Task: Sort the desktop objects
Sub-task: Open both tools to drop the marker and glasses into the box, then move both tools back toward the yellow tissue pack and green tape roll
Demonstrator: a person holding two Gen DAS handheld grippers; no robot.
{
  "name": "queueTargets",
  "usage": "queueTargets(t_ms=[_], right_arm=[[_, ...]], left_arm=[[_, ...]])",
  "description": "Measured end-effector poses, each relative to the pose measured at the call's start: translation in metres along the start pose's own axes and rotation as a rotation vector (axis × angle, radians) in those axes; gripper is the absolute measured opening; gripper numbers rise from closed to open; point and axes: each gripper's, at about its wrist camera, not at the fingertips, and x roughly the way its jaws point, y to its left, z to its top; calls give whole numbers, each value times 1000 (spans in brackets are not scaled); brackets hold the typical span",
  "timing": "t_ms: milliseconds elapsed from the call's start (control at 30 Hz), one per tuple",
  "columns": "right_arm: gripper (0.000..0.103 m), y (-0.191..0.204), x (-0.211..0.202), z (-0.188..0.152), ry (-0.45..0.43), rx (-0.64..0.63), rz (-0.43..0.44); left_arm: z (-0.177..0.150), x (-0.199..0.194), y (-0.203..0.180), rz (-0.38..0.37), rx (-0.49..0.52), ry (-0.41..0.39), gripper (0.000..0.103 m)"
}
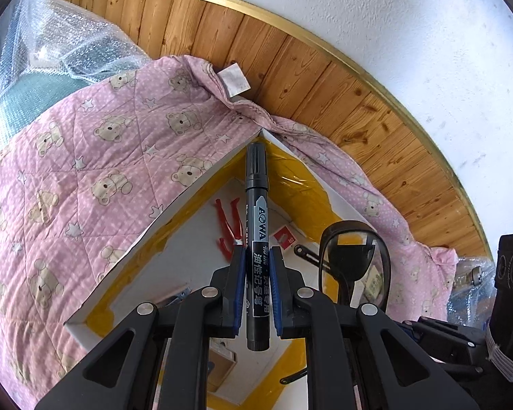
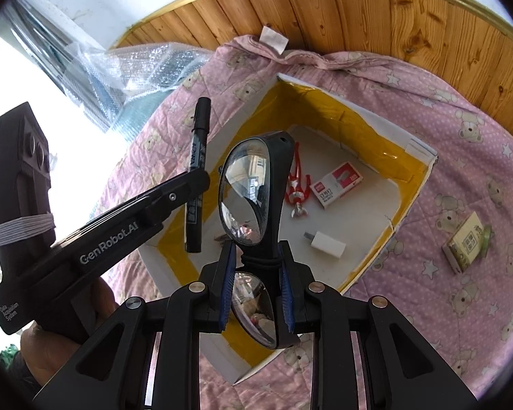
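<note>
Marker (image 1: 256, 205) and goggles (image 2: 248, 188) hang over the box (image 2: 413, 147): we see the left gripper (image 1: 257, 254) clamped on the black marker's barrel, and the right gripper (image 2: 256, 256) pinching the dark-framed goggles at their bridge. Inside the yellow-taped white box lie a staple box (image 2: 337, 184), a white adapter (image 2: 328, 244) and a red figure (image 2: 297, 188). Beside the box, on the pink bear quilt (image 2: 461, 307), rests a small carton (image 2: 465, 242).

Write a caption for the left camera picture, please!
Left gripper holds a black marker above the yellow-taped box.
</note>
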Motion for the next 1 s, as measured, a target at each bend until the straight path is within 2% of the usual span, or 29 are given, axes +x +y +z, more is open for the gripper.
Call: queueTargets(t_ms=[367, 400, 433, 467, 500, 533, 600, 767, 1000], right_arm=[[25, -8, 17, 1, 26, 9, 16], [29, -8, 19, 1, 25, 3, 21], [31, -8, 23, 0, 28, -5, 21], [46, -11, 29, -1, 42, -7, 22], [53, -14, 36, -3, 68, 7, 16], [53, -18, 39, -6, 89, 21, 32], [53, -20, 39, -11, 94, 28, 57], [53, -26, 41, -17, 104, 59, 65], [53, -20, 31, -21, 93, 58, 81]], left_arm=[[0, 36, 5, 39, -4, 62, 14], [1, 47, 8, 35, 0, 89, 16], [0, 62, 15, 70, 4, 124, 24], [-1, 71, 23, 107, -13, 151, 29], [-2, 80, 36, 110, -67, 176, 29], [-4, 79, 46, 75, -109, 177, 29], [-5, 68, 53, 72, -128, 146, 29], [-8, 42, 56, 62, -112, 123, 29], [-13, 19, 41, 45, -61, 133, 29]])
